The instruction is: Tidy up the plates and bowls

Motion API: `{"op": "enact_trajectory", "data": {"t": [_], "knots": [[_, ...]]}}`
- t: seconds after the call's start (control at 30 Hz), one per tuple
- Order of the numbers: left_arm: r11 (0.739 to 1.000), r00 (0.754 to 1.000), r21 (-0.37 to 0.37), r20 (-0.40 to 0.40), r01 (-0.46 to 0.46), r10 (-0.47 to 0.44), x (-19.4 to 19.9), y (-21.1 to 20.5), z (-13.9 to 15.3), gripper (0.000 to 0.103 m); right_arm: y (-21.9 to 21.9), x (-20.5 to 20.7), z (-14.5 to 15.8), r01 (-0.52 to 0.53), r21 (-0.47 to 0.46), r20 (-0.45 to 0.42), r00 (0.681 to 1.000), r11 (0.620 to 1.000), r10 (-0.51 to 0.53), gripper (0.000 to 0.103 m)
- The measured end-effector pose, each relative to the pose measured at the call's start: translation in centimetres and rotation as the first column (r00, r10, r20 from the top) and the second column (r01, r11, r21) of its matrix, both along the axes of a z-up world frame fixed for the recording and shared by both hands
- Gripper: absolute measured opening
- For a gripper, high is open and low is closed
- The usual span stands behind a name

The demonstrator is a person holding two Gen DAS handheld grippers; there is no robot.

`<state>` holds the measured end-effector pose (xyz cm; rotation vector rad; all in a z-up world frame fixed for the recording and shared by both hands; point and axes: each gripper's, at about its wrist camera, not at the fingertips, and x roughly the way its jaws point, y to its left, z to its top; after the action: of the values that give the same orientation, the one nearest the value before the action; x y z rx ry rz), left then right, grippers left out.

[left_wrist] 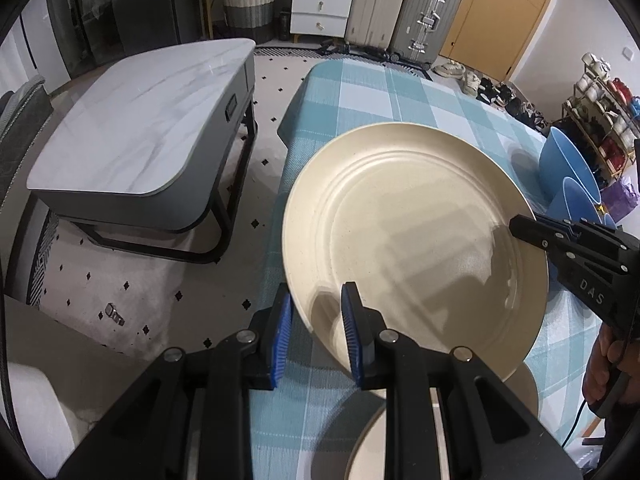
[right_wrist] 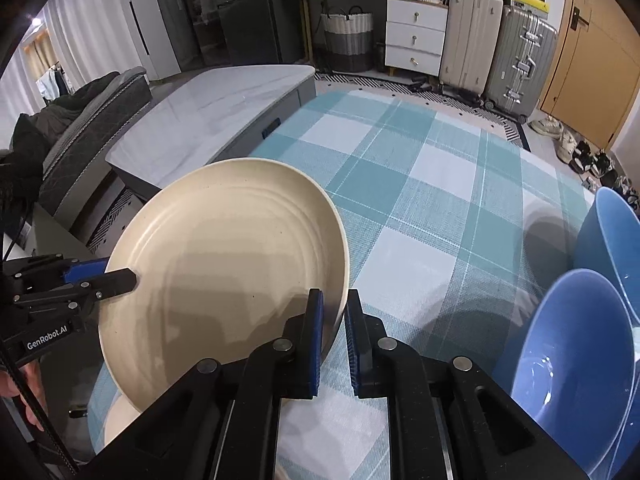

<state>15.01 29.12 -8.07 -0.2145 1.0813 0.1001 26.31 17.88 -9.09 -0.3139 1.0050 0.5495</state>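
Observation:
A large cream plate point(left_wrist: 400, 232) hangs tilted above the checked table, held at two opposite edges. My left gripper point(left_wrist: 318, 304) is shut on its near rim, one blue pad under it and one on top. My right gripper point(right_wrist: 335, 300) is shut on the opposite rim; in the left wrist view its black fingers point(left_wrist: 528, 232) reach onto the plate from the right. The left gripper point(right_wrist: 120, 280) shows at the plate's point(right_wrist: 224, 264) left edge in the right wrist view. A second cream plate point(left_wrist: 524, 392) point(right_wrist: 120, 416) lies on the cloth below. Two blue bowls point(right_wrist: 576, 360) point(right_wrist: 616, 232) stand to the right.
The table wears a teal and white checked cloth point(right_wrist: 420, 184). A grey marble coffee table point(left_wrist: 152, 128) stands to the left across a strip of floor. Suitcases point(left_wrist: 424, 16), white drawers point(left_wrist: 320, 0) and a basket line the far wall. A person's hand point(left_wrist: 604, 364) holds the right gripper.

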Motion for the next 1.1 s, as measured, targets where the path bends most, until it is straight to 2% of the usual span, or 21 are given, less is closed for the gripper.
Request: {"op": "enact_trajectory", "data": {"t": [0.43,0.73,0.83,1.1], "knots": [[1.000,0.999,0.019,0.042,-0.019,0.019,-4.5,-1.9,0.6,0.023,-2.2,-5.1,0.6,0.001,0.048,0.019,1.000,0.999,-0.002,0.011],[1.000,0.999,-0.007,0.039,-0.023,0.024,-7.9,-2.8,0.1,0.023,-3.9,-9.5,1.0,-0.005,0.085,0.047,0.999,0.996,0.001,0.011],[1.000,0.999,0.015,0.033,-0.014,0.013,-9.0,-3.5,-0.1,0.023,-4.5,-11.1,1.1,-0.006,0.101,0.048,0.999,0.995,0.002,0.011],[1.000,0.999,0.009,0.048,-0.015,0.014,-11.5,-4.4,-0.1,0.023,-6.1,-14.0,0.2,0.007,0.118,0.049,0.999,0.993,-0.013,0.011]]}}
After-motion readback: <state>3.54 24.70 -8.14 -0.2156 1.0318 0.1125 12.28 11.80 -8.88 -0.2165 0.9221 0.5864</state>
